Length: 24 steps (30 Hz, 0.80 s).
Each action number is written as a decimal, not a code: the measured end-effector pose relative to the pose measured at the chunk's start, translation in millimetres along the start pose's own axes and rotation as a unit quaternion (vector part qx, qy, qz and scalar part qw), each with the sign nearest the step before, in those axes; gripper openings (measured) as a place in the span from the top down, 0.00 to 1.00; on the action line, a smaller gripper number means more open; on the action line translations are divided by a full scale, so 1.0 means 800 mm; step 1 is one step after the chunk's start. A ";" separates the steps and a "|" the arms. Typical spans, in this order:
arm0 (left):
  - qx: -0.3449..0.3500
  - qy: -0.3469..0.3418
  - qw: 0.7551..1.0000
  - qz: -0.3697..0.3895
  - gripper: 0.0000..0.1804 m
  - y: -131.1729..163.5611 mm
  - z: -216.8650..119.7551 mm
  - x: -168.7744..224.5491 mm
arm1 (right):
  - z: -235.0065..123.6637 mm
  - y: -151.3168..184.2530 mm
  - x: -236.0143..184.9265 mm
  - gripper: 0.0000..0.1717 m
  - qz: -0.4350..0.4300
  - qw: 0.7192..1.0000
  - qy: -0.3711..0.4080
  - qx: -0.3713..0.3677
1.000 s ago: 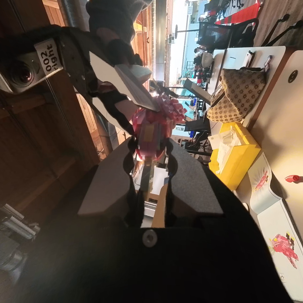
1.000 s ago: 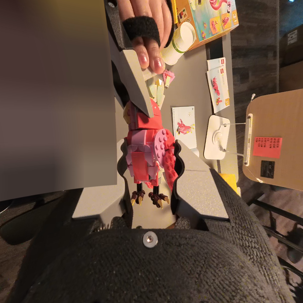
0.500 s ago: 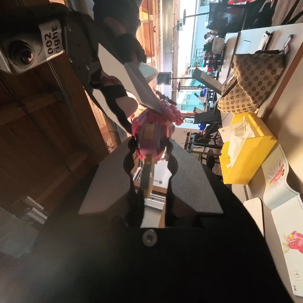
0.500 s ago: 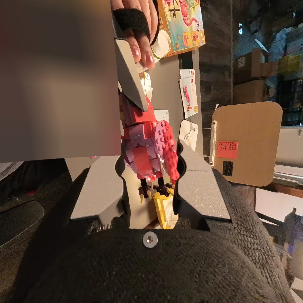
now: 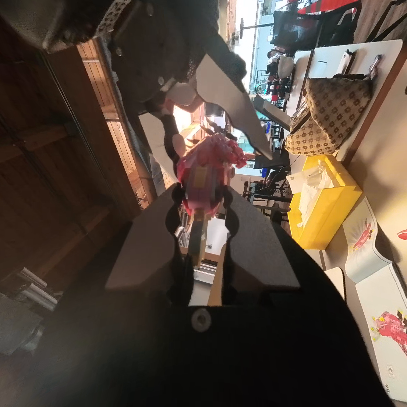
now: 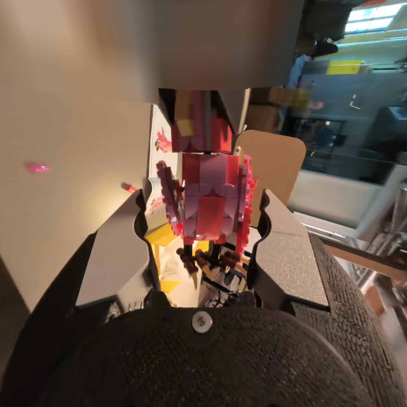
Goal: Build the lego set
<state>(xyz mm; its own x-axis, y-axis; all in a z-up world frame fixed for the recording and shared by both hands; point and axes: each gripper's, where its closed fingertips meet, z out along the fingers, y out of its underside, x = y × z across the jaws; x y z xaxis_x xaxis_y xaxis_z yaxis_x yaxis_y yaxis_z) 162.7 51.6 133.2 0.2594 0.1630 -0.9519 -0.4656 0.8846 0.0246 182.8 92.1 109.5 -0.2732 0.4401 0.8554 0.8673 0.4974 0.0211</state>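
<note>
Jaws of the left gripper pinch the head of the red and pink brick-built bird, held in the air; the right gripper stands wide around its body, pads clear of both wings. Judging from this, any regrasp should close squarely on the torso, sparing wings.

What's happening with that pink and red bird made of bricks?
A person is working with two hand-held grippers. The left gripper is clamped on the head end of the red and pink brick bird, holding it up in the air above the table. The right gripper is open, its fingers standing on either side of the bird's body and wings without touching. A yellow bin of paper and open picture booklets lie on the table.
</note>
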 end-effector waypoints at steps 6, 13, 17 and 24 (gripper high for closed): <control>0.010 -0.001 1.000 0.009 0.80 -0.007 0.002 0.002 | 0.006 -0.001 -0.005 0.49 -0.016 1.000 0.005 -0.003; 0.012 0.017 1.000 0.013 0.80 -0.010 0.009 0.013 | 0.013 0.010 -0.009 0.55 -0.012 1.000 0.007 0.004; 0.008 0.034 0.999 0.019 0.80 -0.010 0.017 0.025 | 0.017 0.021 -0.019 0.56 -0.004 1.000 -0.011 0.017; -0.017 0.064 0.998 -0.016 0.80 -0.006 0.033 0.043 | 0.031 0.040 -0.025 0.56 0.009 0.998 -0.009 0.065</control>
<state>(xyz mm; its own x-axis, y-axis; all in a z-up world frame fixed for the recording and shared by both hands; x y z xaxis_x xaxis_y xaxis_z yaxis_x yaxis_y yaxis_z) 196.5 64.9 108.3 0.1653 0.0752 -0.9834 -0.4881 0.8727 -0.0153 205.5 117.5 80.2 -0.2666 0.4621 0.8458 0.8107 0.5821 -0.0625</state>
